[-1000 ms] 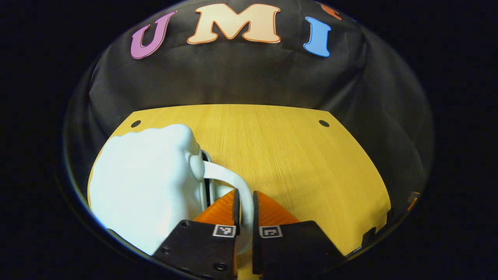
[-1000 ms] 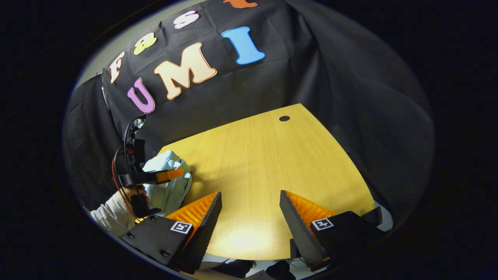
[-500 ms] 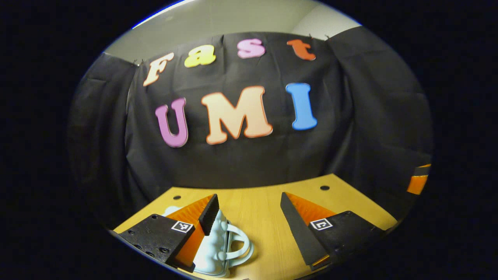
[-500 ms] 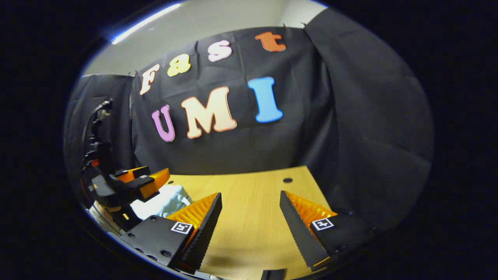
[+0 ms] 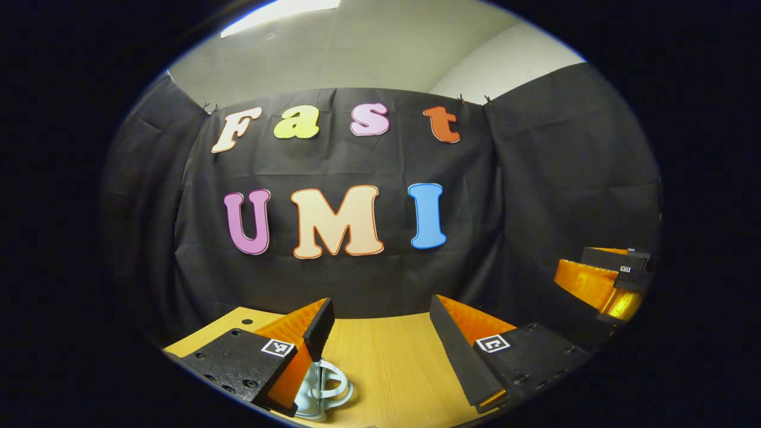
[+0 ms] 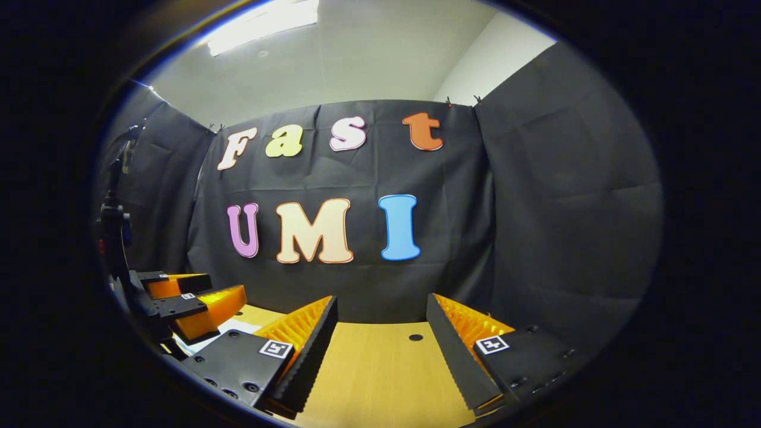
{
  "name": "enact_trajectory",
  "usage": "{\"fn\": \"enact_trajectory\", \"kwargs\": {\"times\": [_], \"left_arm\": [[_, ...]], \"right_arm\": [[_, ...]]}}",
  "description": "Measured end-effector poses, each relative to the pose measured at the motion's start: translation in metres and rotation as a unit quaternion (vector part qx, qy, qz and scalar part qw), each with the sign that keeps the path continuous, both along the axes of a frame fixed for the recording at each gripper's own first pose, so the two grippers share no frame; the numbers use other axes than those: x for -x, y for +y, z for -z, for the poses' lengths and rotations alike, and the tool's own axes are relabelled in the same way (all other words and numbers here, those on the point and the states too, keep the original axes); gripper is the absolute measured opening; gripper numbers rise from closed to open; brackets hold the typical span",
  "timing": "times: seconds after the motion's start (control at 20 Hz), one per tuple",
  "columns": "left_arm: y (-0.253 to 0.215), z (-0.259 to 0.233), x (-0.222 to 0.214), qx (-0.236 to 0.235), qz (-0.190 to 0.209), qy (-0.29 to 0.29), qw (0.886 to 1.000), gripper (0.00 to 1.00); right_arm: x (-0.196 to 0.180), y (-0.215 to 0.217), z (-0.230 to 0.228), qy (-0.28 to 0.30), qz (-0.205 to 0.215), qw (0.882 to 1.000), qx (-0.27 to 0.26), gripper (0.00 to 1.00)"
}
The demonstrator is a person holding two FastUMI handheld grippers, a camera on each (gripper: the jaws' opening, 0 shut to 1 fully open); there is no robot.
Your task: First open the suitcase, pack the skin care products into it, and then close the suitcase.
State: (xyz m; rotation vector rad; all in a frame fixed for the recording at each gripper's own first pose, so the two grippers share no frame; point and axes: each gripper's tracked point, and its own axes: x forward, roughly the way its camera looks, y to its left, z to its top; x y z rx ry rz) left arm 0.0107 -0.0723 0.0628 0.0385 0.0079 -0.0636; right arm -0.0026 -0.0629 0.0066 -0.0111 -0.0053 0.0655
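Both grippers have tilted up since 0.5 s ago; less of wooden table (image 5: 380,362) shows. Left gripper (image 5: 380,333) jaws spread, holding nothing, suitcase (image 5: 318,392) on table below its left finger. Right gripper (image 6: 380,330) also spread, empty, above table. No brand text legible on suitcase.

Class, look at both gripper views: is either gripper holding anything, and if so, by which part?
Nothing is held. The left gripper and right gripper are both open, with only air between the fingers. The pale blue suitcase's looped handle lies free on the wooden table.
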Motion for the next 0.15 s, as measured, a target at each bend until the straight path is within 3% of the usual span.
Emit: {"fn": "enact_trajectory", "kwargs": {"times": [0.05, 0.15], "left_arm": [[0.0035, -0.0001, 0.0007, -0.002, 0.002, 0.000, 1.000, 0.95], [0.0109, 0.0004, 0.0041, -0.007, 0.005, 0.001, 1.000, 0.95]], "right_arm": [[0.0055, 0.0025, -0.0048, -0.006, 0.006, 1.000, -0.006, 0.95], [0.0131, 0.0087, -0.0076, -0.010, 0.013, 1.000, -0.016, 0.92]]}}
